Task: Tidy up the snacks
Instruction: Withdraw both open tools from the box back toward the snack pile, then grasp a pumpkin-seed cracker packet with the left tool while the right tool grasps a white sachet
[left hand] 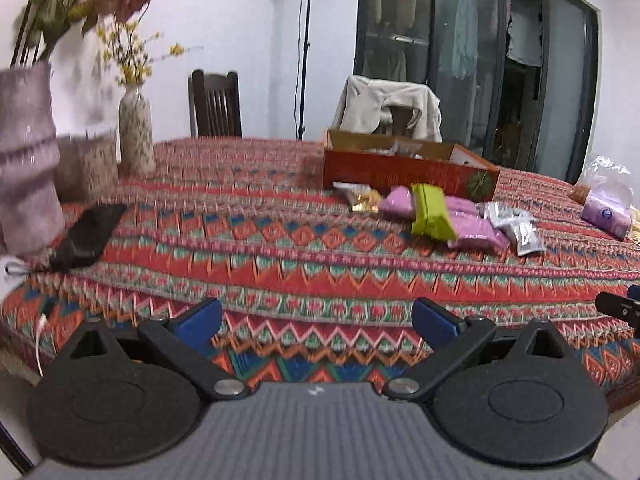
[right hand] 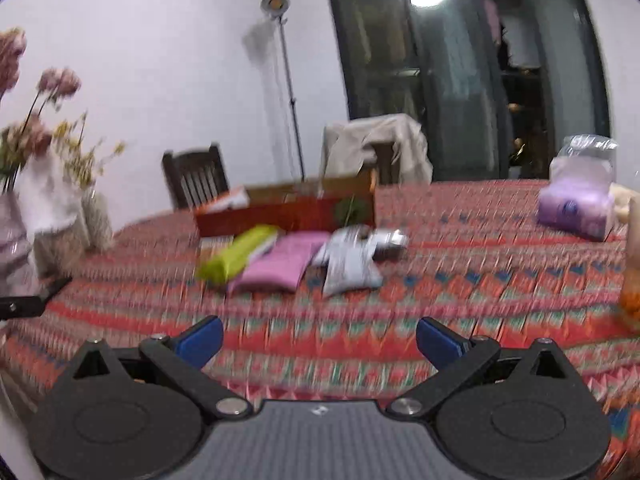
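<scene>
A pile of snack packs lies in the middle of the patterned table: a green pack (left hand: pixel 432 212) (right hand: pixel 236 256), pink packs (left hand: pixel 476 232) (right hand: pixel 280 264), silver packs (left hand: pixel 516 224) (right hand: pixel 352 260) and a clear pack of yellow sweets (left hand: pixel 360 196). Behind them stands an open red cardboard box (left hand: pixel 408 172) (right hand: pixel 280 216). My left gripper (left hand: pixel 318 320) is open and empty over the near table edge, well short of the pile. My right gripper (right hand: pixel 320 342) is open and empty, also short of the pile.
Vases with flowers (left hand: pixel 136 132) (right hand: pixel 96 216) stand at the left, with a black phone (left hand: pixel 90 236) beside them. A purple tissue pack (left hand: pixel 608 212) (right hand: pixel 576 208) and a clear bag sit at the right. Chairs (left hand: pixel 216 104) stand behind the table.
</scene>
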`<state>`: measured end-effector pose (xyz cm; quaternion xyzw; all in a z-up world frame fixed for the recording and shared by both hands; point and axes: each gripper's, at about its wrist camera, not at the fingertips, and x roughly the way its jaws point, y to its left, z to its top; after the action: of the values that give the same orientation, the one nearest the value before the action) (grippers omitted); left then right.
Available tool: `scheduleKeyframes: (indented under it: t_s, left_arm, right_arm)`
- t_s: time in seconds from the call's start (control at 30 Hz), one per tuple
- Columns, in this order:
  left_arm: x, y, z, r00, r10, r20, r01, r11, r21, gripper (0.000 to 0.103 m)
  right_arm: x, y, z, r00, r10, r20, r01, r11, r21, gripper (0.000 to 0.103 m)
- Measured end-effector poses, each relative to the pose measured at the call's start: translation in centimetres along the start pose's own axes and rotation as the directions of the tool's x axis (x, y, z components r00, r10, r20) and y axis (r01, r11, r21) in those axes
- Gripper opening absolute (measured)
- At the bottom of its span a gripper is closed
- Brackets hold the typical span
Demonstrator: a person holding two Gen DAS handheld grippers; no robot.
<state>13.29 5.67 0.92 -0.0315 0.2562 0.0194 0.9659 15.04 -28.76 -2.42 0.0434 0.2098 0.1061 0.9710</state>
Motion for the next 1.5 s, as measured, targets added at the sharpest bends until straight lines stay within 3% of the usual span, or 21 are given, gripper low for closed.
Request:
scheduleKeyframes:
  t_s: [0.1,0.37,0.47,0.63,0.7,0.77,0.93,1.03,1.23,1.4,1.47,1.5]
  left_arm:
    - [0.5,0.4,-0.2,1.000,0.003,-0.008,-0.003,1.000,-0.018,0.103]
    - [2.3,0.3,-0.1,1.000,0.006,-0.025,-0.006,1.000,-0.009,0.103]
    - [3.3,0.0,0.2,1.000,0.009,-0.017,-0.009,1.000,-0.006,0.103]
    - [4.7,-0.4,1.3,0.998,-0.001,0.057,0.004,0.999,-0.046,0.103]
    - [5.5,-0.5,1.9,0.997,-0.021,0.073,0.026,0.997,-0.066,0.103]
    - [6.4,-0.7,2.5,0.996,-0.026,0.082,0.032,0.997,-0.073,0.103]
    - [9.5,-2.2,4.8,0.997,0.003,0.077,-0.007,0.998,0.054,0.103]
    - [11.8,-3.2,6.7,0.998,0.004,0.066,-0.009,0.997,0.074,0.103]
    - [18.1,-4.3,10.8,0.999,-0.031,0.018,0.029,0.996,0.085,0.103]
    - [24.0,-5.3,13.1,0.996,-0.083,-0.028,0.084,0.995,0.052,0.101]
    - [26.1,-6.0,13.4,0.994,-0.091,-0.061,0.095,0.993,0.064,0.097]
    - [27.0,-6.3,13.5,0.993,-0.090,-0.073,0.095,0.993,0.070,0.091]
  right_arm:
    - [0.3,0.4,-0.9,0.999,-0.046,0.002,0.046,0.998,-0.052,0.103]
    - [1.6,0.6,-0.9,0.998,-0.054,0.010,0.055,0.995,-0.078,0.103]
    - [2.0,0.5,-0.6,1.000,-0.027,0.010,0.027,0.997,-0.067,0.103]
    - [3.1,-0.1,0.4,0.998,-0.005,0.057,0.007,1.000,-0.025,0.103]
    - [3.6,-0.7,1.0,0.995,0.049,0.085,-0.048,0.999,-0.009,0.103]
    - [4.8,-1.2,1.8,0.996,0.070,0.062,-0.071,0.997,0.015,0.103]
    - [8.0,-1.4,4.3,1.000,-0.029,0.008,0.030,0.997,-0.073,0.103]
    - [10.2,-1.6,5.7,0.998,-0.059,-0.016,0.057,0.994,-0.091,0.102]
    - [15.4,-1.6,7.5,0.996,-0.054,-0.069,0.044,0.989,-0.141,0.092]
    - [18.9,-2.2,7.7,0.984,-0.016,-0.179,-0.004,0.994,-0.113,0.066]
    - [19.8,-2.8,7.6,0.973,0.011,-0.230,-0.029,0.997,-0.072,0.050]
    - [19.9,-3.1,7.6,0.973,0.023,-0.232,-0.037,0.998,-0.056,0.051]
